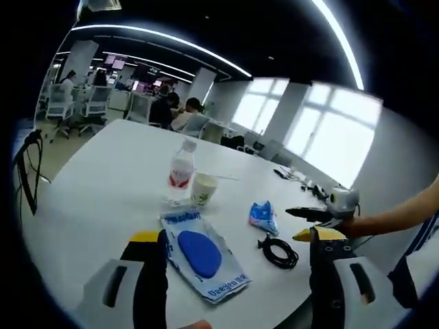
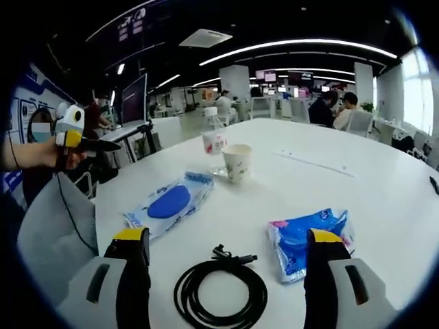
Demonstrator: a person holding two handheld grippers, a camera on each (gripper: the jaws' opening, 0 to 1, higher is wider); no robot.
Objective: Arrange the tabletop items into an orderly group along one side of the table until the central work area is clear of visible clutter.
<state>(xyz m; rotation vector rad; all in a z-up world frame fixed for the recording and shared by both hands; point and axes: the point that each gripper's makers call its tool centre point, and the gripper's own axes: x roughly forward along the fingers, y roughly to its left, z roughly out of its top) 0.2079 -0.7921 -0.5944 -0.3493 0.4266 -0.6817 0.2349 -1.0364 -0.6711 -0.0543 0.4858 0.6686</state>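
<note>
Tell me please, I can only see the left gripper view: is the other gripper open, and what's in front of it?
Observer: Yes, the right gripper is open. Its jaws are wide apart, and the black cable lies on the table between them.
Operator: Is the cable all curled up?
Observer: Mostly. One plug end pokes out of the loop toward the paper cup.
Operator: What's behind my gripper?
Observer: Behind your left gripper, past the table edge, a dark monitor stands on a stand.
</note>
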